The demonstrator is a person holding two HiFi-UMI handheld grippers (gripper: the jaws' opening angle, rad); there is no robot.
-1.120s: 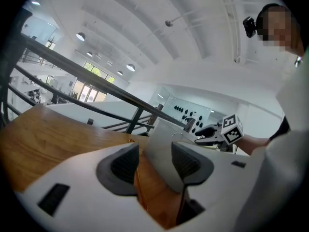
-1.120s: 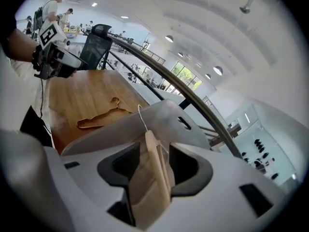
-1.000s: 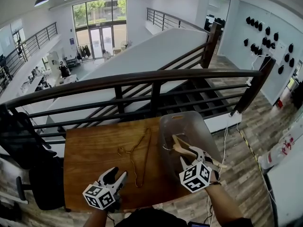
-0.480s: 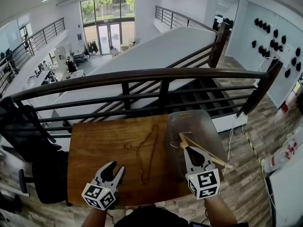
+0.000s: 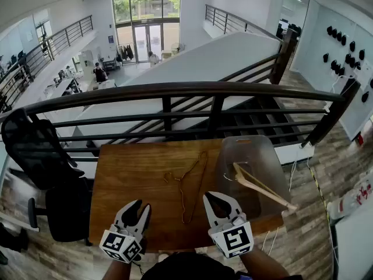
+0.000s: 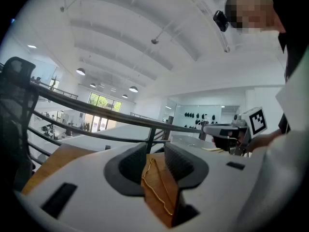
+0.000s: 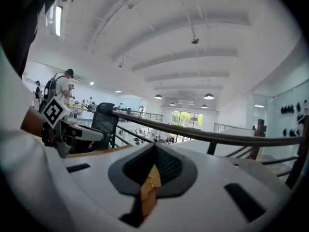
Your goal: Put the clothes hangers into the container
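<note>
One wooden table (image 5: pixel 134 174). One clear plastic container (image 5: pixel 245 147), ahead-right of the right gripper (image 5: pixel 215 198); one wooden hanger (image 5: pixel 259 186) leans inside, end over the rim. One gold wire hanger (image 5: pixel 190 185) lies flat ahead, between both grippers. Judged light, thin, springy, slippery: pinch at the hook neck. Right jaws together, empty. Left gripper (image 5: pixel 141 206) part-open, jaws just been closing, nothing gripped.

Gold wire hanger (image 5: pixel 189 189), brown wooden table (image 5: pixel 134 174)

A wooden table (image 5: pixel 134 179) bears a thin gold wire hanger (image 5: pixel 189 185) mid-top and a clear plastic container (image 5: pixel 256 153) at its right end.
</note>
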